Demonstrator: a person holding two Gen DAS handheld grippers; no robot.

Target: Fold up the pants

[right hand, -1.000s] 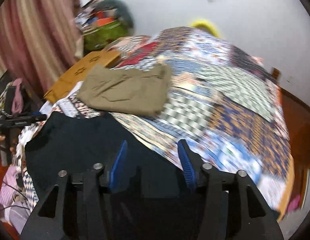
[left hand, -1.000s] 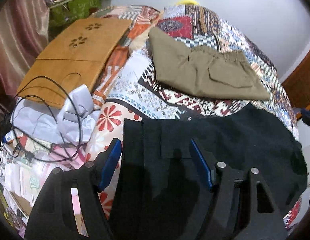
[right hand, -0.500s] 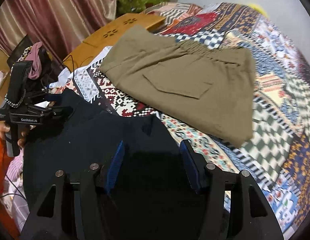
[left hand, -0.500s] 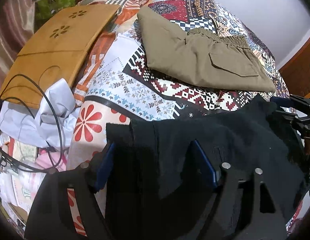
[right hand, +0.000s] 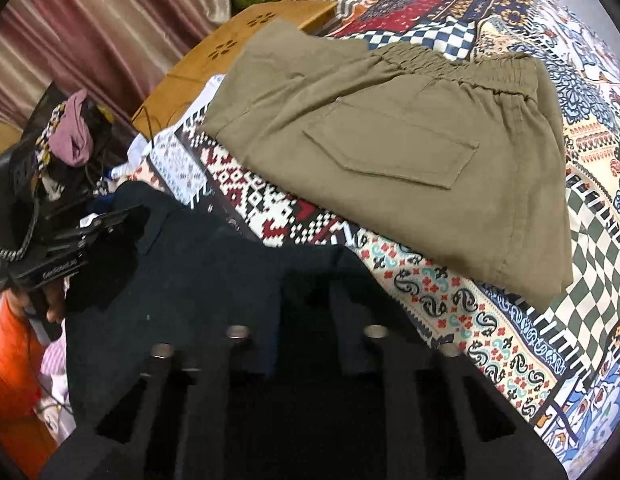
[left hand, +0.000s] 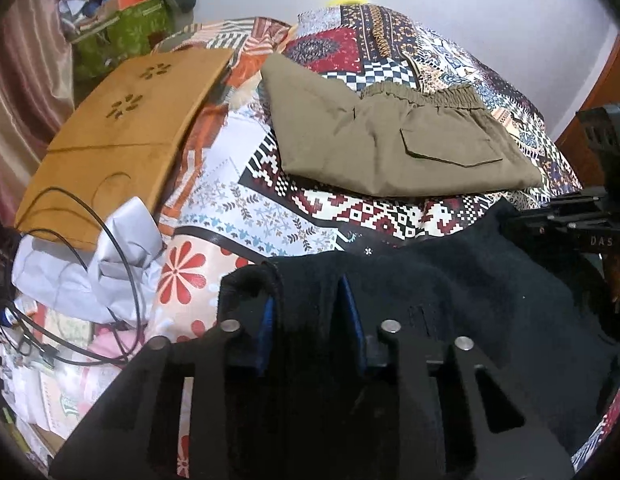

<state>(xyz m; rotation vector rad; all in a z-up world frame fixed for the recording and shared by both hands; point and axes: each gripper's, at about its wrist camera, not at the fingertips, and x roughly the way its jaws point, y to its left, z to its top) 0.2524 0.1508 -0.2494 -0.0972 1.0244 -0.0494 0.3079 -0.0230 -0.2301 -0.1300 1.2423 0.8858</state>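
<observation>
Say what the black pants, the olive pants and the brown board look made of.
Black pants: matte, faintly fuzzy, probably fleece or brushed knit. Olive pants: smooth woven cloth, likely cotton twill, with crisp pocket stitching. Brown board: flat, rigid, with cut-out flowers, seemingly wood or fibreboard.

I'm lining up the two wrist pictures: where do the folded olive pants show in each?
Left wrist: olive pants upper centre-right, beyond the black pants.
Right wrist: olive pants fill the upper centre and right.
Shared landmark: the wooden board with flower cut-outs, left of them.
</observation>
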